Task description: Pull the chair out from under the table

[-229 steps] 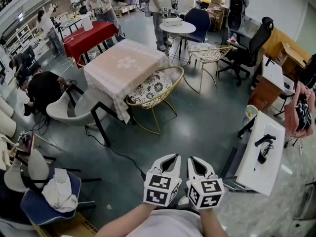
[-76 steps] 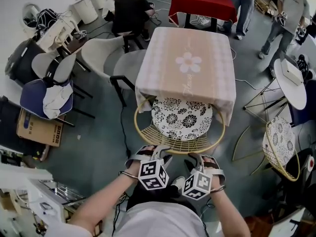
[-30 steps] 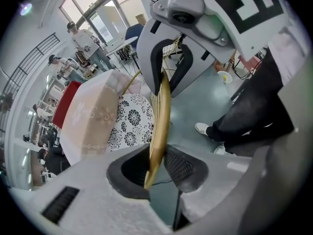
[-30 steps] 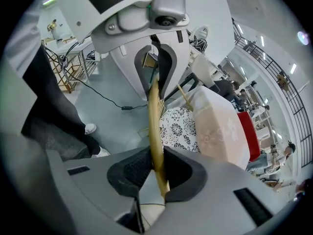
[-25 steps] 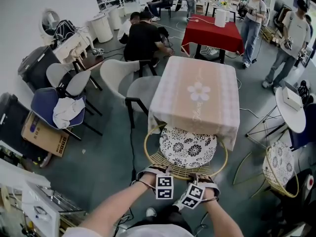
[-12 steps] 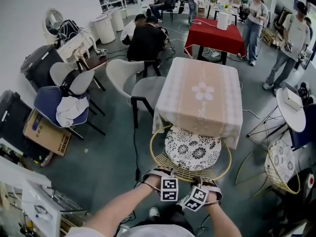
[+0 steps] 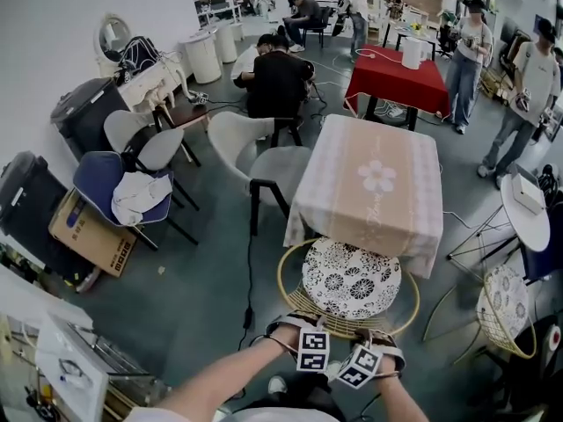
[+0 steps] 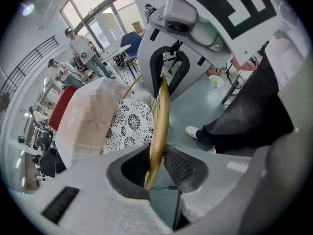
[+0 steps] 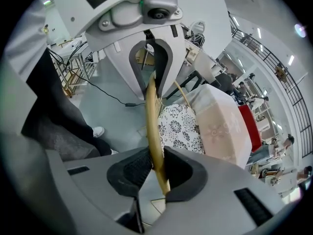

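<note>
The chair [image 7: 350,280] has a gold wire frame and a black-and-white floral cushion. It stands at the near edge of the table [image 7: 374,187] with the pink cloth, and most of the cushion shows. My left gripper [image 7: 310,334] and right gripper [image 7: 363,345] sit side by side on the chair's near back rim. In the left gripper view the gold rim [image 8: 157,131] runs between the pads of the left gripper [image 8: 156,168], which is shut on it. The right gripper view shows the right gripper [image 9: 157,173] likewise clamped on the rim [image 9: 154,131].
A grey chair [image 7: 264,161] stands at the table's left side. A second gold chair [image 7: 501,301] and a round white table [image 7: 528,209] are to the right. A red table [image 7: 396,69] and several people are behind. A cable [image 7: 249,262] runs across the floor on the left.
The chair has slid toward me, out from the tablecloth, so more of the cushion shows. Both grippers stayed clamped on the rim and moved back with it.
</note>
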`<state>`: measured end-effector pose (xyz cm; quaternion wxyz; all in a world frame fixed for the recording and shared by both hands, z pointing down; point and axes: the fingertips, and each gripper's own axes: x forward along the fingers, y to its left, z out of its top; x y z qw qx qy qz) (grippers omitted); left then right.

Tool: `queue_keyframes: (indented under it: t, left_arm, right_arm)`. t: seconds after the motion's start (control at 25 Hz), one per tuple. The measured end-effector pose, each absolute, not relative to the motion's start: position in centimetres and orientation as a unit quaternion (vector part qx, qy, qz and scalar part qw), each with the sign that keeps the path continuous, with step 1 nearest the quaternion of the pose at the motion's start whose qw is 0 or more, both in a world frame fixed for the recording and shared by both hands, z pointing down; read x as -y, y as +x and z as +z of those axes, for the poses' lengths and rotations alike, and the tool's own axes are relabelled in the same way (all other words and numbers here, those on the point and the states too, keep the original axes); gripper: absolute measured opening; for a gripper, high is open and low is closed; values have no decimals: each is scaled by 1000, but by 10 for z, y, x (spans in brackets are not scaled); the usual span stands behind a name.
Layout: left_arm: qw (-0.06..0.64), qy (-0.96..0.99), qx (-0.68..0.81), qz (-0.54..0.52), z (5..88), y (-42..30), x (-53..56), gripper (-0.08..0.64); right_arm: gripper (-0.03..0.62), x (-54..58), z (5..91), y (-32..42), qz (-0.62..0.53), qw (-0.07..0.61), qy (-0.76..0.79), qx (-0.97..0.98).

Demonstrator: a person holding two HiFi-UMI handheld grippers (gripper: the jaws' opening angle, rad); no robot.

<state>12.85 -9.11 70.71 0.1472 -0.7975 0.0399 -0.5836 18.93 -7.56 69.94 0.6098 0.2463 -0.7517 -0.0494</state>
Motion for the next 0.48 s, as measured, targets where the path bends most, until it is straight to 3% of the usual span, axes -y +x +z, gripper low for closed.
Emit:
queue_keyframes:
  t: [0.48]
  left_arm:
    - [145,-798,-37,-583,709,119,78,92]
  right_arm:
    - [57,58,702,179,-35,611,252,750]
